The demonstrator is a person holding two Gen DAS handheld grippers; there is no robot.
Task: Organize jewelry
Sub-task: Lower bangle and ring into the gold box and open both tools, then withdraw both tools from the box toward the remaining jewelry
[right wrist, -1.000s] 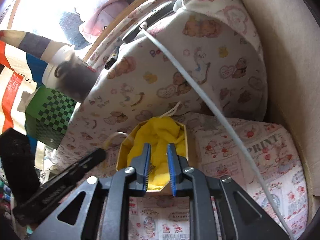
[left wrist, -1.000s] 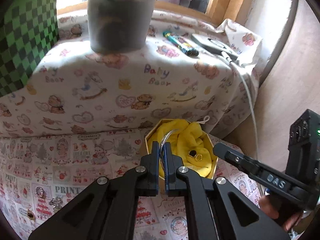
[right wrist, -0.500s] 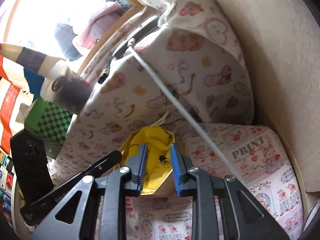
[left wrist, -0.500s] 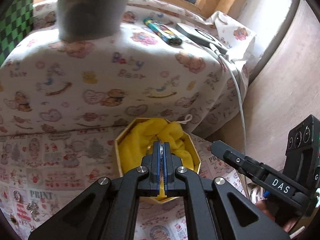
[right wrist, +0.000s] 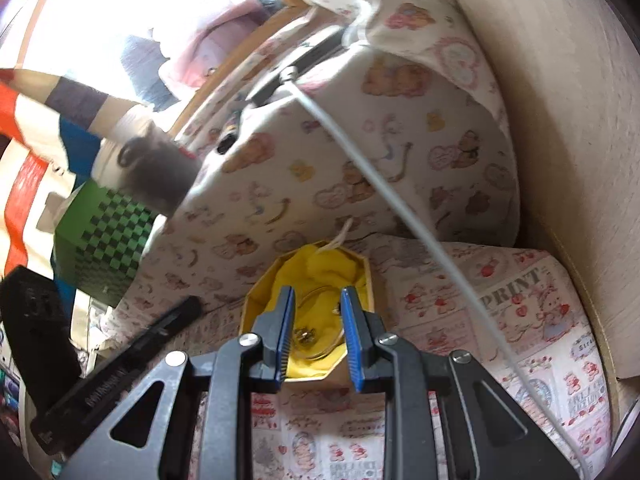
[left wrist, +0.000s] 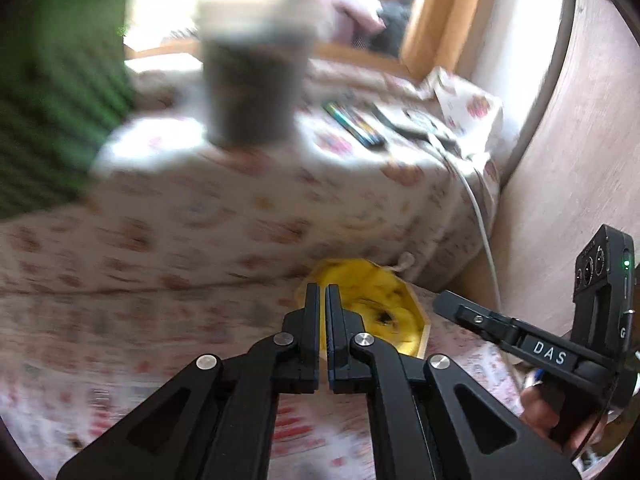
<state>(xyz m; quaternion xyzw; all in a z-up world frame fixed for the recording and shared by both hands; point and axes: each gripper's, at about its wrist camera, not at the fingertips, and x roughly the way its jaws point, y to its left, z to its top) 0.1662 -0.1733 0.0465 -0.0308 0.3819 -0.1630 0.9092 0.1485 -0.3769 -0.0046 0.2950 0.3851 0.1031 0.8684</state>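
Black linkage left gripper, silver screws, right gripper blue ribbed pads, lettering seemingly "DAS"

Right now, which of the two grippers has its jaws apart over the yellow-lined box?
The right gripper: blue-padded jaws parted over the yellow-lined box. The left gripper is shut.

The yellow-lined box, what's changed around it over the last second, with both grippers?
The left gripper was shut on a thin clear bangle over the box; now its jaws are shut with nothing visible between them and it has pulled back, its view blurred. The bangle lies on the yellow cloth. The right gripper has opened wider, holding nothing. The box hasn't moved.
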